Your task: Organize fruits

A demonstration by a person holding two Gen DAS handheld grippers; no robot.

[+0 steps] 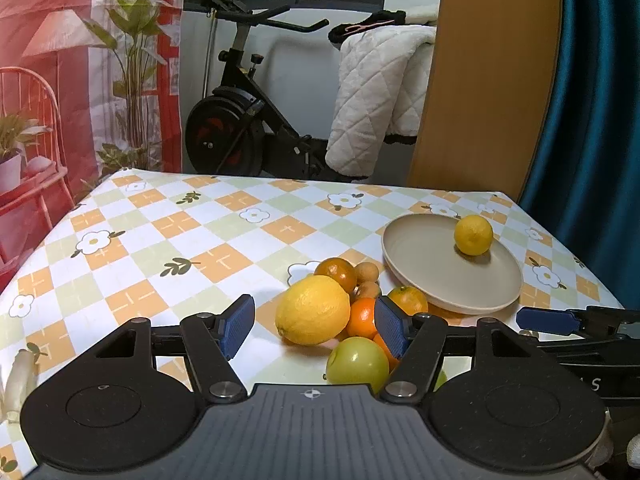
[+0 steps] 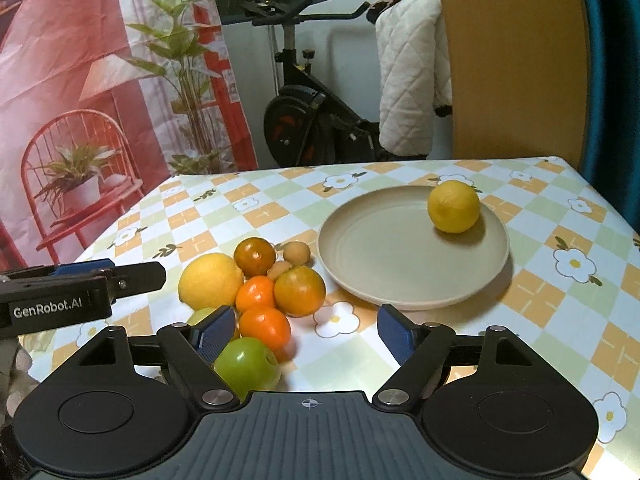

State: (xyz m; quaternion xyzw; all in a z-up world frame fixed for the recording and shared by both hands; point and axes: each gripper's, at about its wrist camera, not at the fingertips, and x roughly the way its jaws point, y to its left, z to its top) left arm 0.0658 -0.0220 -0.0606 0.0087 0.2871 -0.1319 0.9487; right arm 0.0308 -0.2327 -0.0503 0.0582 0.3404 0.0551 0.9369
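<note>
A beige plate point(image 2: 372, 256) on the checked tablecloth holds one yellow lemon point(image 2: 453, 206); both also show in the left wrist view, plate point(image 1: 424, 256) and lemon point(image 1: 473, 235). Left of the plate lies a pile of fruit: a big lemon point(image 1: 313, 309), oranges point(image 2: 264, 326), darker mandarins point(image 2: 299, 290), small brown longans point(image 2: 296, 252) and a green apple point(image 1: 357, 361). My left gripper point(image 1: 316, 326) is open, its blue pads on either side of the big lemon, not touching. My right gripper point(image 2: 306, 332) is open and empty, near the oranges and a green apple point(image 2: 247, 364).
The table point(image 1: 160, 240) ends at the far side, where an exercise bike point(image 1: 240, 120), a white quilt point(image 1: 380, 92) and a wooden panel point(image 1: 488, 80) stand. A printed curtain hangs at the left. The right gripper's finger point(image 1: 548, 321) shows beside the plate.
</note>
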